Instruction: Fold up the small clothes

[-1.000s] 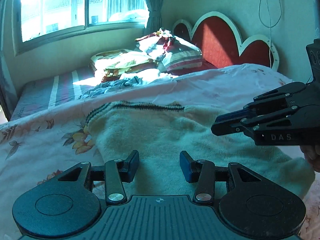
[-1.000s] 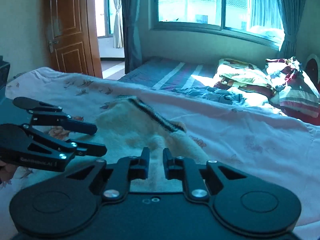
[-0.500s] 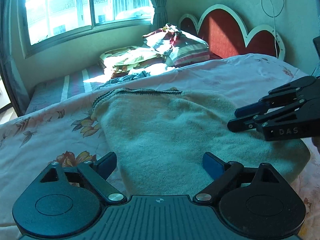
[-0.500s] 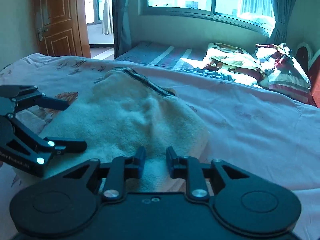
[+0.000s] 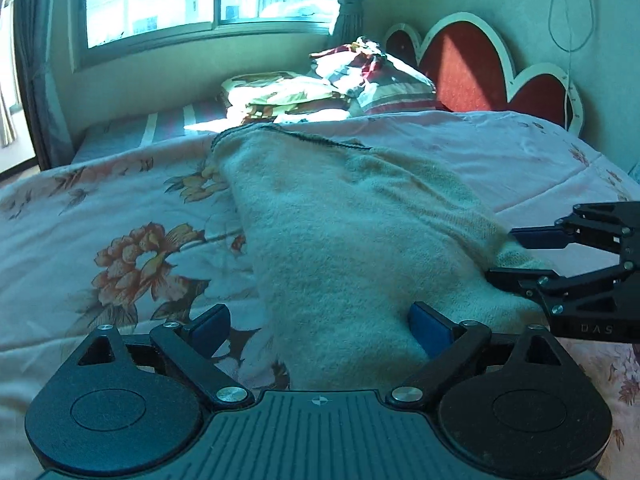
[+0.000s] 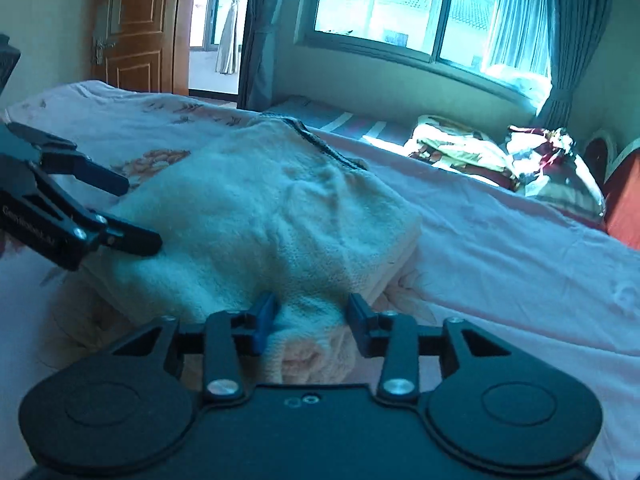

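Both hand-held grippers' jaws just opened, sweater (image 5: 344,240) released, "DAS" label

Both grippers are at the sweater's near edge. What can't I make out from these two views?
- Sweater near edge: left wrist view, hidden behind the left gripper body.
- Sweater underside and how many layers are folded: neither view shows it.
- Right gripper: right wrist view, whether its open pads touch the cloth is unclear.
- Hands: cut off by the frame edges.
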The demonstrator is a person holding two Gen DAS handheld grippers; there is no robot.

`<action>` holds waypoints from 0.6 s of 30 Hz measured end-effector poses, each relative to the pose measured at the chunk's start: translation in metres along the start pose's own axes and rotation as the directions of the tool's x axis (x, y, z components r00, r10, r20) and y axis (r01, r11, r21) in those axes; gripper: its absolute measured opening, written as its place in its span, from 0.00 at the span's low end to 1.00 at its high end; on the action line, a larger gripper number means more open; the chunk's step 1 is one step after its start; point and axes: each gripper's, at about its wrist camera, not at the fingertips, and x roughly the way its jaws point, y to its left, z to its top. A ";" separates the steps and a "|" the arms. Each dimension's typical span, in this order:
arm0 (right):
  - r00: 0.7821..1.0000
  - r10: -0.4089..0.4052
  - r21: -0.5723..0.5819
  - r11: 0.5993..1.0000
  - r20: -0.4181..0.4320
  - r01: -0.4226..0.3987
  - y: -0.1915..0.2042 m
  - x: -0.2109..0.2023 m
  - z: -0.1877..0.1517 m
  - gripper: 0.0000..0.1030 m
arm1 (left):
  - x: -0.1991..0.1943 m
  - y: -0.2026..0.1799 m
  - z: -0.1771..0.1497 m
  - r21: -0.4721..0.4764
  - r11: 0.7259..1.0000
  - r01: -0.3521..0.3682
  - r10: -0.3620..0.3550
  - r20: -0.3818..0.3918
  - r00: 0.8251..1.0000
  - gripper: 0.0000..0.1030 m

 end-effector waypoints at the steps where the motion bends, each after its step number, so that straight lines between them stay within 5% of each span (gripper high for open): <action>1: 1.000 0.010 0.047 0.999 -0.001 -0.010 -0.004 0.002 -0.001 0.48 | 0.001 0.000 -0.001 -0.002 1.000 -0.008 0.008 0.003 1.000 0.98; 5: 0.994 0.102 0.320 0.944 -0.040 -0.084 -0.037 -0.003 0.003 0.52 | -0.011 0.001 0.007 0.008 1.000 -0.009 0.009 -0.005 1.000 0.98; 9: 0.981 0.180 0.459 0.867 0.072 -0.193 -0.062 -0.038 0.003 0.70 | -0.030 0.024 0.013 -0.090 0.992 0.084 -0.084 0.010 0.996 0.98; 15: 0.941 0.333 0.728 0.630 0.060 -0.270 -0.110 -0.008 -0.009 0.70 | -0.004 0.053 0.015 -0.261 0.950 0.169 -0.186 -0.041 0.982 0.92; 17: 0.942 0.332 0.754 0.607 0.048 -0.252 -0.116 0.008 -0.010 0.64 | 0.004 0.057 0.013 -0.297 0.939 0.175 -0.197 -0.045 0.979 0.92; 18: 0.951 0.306 0.752 0.617 0.040 -0.230 -0.118 0.013 -0.008 0.53 | 0.007 0.058 0.013 -0.304 0.937 0.174 -0.196 -0.045 0.980 0.92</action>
